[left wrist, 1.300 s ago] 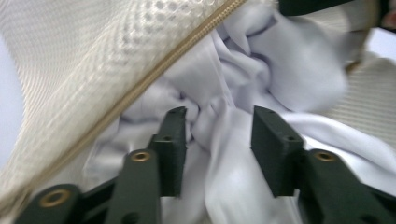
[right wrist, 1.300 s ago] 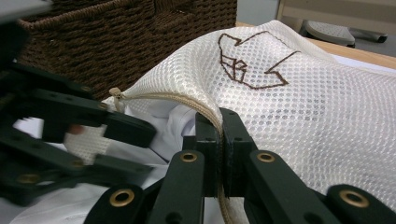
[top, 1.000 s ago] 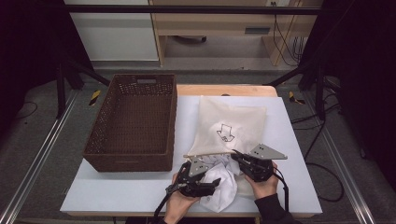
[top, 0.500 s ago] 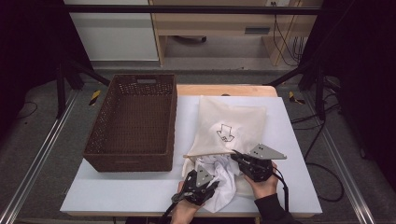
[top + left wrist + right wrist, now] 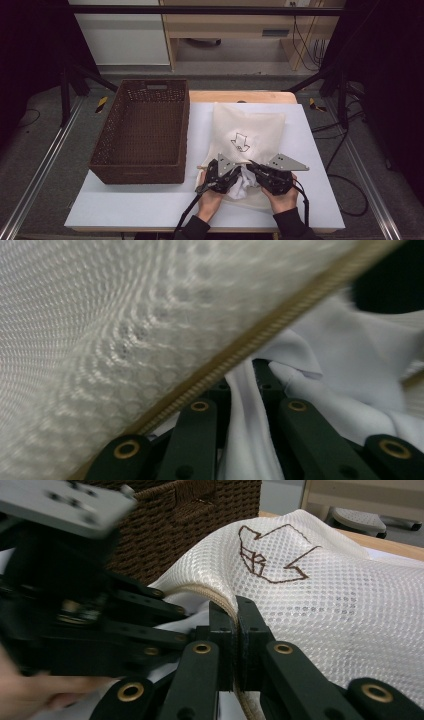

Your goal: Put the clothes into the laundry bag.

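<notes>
Lying on white table (image 5: 150, 200) beside wicker basket (image 5: 142, 130): mesh laundry bag (image 5: 247, 132), rim pinched by right gripper (image 5: 235, 630); left gripper (image 5: 247, 390) clamping white cloth (image 5: 345, 365).

Basket (image 5: 142, 132) on surface (image 5: 130, 205), left half. Mesh bag (image 5: 247, 132) right of basket, just beside it. Cloth (image 5: 245, 184) at bag's near edge, between left tool (image 5: 231, 176) and right tool (image 5: 254, 169).

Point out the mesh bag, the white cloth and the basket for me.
mesh bag (image 5: 247, 127): high view, on the flat mesh above the arrow print.
white cloth (image 5: 345, 365): left gripper view, on a fold beyond the jaws.
basket (image 5: 137, 172): high view, on its near wall.
</notes>
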A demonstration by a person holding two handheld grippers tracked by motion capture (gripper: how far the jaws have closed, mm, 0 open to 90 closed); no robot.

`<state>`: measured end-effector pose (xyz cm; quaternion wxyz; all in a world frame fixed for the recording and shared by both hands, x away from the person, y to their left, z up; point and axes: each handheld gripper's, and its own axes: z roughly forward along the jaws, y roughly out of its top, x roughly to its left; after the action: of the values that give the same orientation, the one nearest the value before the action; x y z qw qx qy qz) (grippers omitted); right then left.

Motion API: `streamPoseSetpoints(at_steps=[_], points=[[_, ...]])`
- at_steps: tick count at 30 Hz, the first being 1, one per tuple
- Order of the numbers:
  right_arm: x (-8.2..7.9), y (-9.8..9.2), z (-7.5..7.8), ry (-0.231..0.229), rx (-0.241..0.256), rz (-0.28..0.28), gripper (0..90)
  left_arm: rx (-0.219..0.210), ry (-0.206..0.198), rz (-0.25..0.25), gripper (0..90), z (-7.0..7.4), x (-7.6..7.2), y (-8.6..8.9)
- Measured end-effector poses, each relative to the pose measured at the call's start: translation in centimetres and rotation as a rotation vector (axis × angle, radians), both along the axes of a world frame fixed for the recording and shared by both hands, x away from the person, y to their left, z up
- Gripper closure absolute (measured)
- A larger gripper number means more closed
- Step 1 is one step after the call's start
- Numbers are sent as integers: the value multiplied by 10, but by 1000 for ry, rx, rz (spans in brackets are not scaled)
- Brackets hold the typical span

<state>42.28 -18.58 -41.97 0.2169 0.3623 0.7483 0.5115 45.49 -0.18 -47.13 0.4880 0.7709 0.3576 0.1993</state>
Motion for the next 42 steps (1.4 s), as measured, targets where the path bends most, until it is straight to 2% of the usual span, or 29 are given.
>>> streamPoseSetpoints(at_steps=[4, 6, 8, 9, 10, 12, 14, 16, 18, 19, 20, 21, 26, 28, 30, 32, 34, 36, 37, 38, 39, 42], points=[[-1, -1, 1, 2, 5, 1, 877, 79, -48, 56, 819, -3, 12, -11], [-1, 0, 1, 6, 3, -1, 877, 88, -41, 75, 814, -4, 18, -13], [-1, 0, -1, 13, -1, -9, 877, 91, -23, 72, 804, -5, 20, -13], [1, -1, -3, 19, -4, -12, 877, 93, -22, 67, 748, -5, 18, -12], [1, -1, -3, 19, -4, -12, 877, 98, -17, 56, 748, -4, 15, -11], [1, -2, -4, 22, -8, -15, 876, 108, -3, 31, 629, 0, 9, -7], [2, -2, -4, 22, -8, -19, 876, 98, 31, 2, 512, 4, 3, 0], [2, -3, -4, 19, -10, -21, 876, 98, 63, -30, 440, 9, -4, 8], [2, -4, -4, 22, -8, -20, 875, 113, 85, -57, 370, 15, -14, 16], [2, -5, -5, 21, -12, -19, 875, 107, 82, -64, 339, 16, -27, 27], [2, -5, -5, 21, -12, -19, 875, 107, 82, -64, 336, 16, -27, 27], [2, -5, -5, 20, -12, -18, 875, 84, 89, -72, 330, 15, -37, 36], [2, -4, -6, 23, -21, -19, 874, 79, 114, -84, 313, 9, -50, 50], [2, -4, -6, 24, -21, -18, 874, 80, 136, -97, 311, 5, -54, 51], [3, -4, -7, 28, -20, -18, 874, 107, 153, -96, 325, -1, -55, 47], [3, -3, -8, 32, -25, -19, 873, 134, 171, -83, 382, -7, -52, 42], [2, -3, -7, 31, -26, -19, 873, 117, 201, -83, 467, -11, -48, 39], [3, -4, -7, 31, -23, -19, 873, 122, 190, -62, 554, -11, -45, 36], [3, -4, -7, 31, -22, -18, 874, 130, 188, -60, 685, -9, -44, 35], [3, -4, -7, 31, -22, -16, 875, 124, 188, -72, 685, -7, -41, 34], [3, -3, -7, 30, -23, -15, 875, 115, 187, -79, 727, -4, -40, 33], [3, -3, -6, 24, -21, -14, 877, 105, 152, -92, 792, 2, -37, 25]])
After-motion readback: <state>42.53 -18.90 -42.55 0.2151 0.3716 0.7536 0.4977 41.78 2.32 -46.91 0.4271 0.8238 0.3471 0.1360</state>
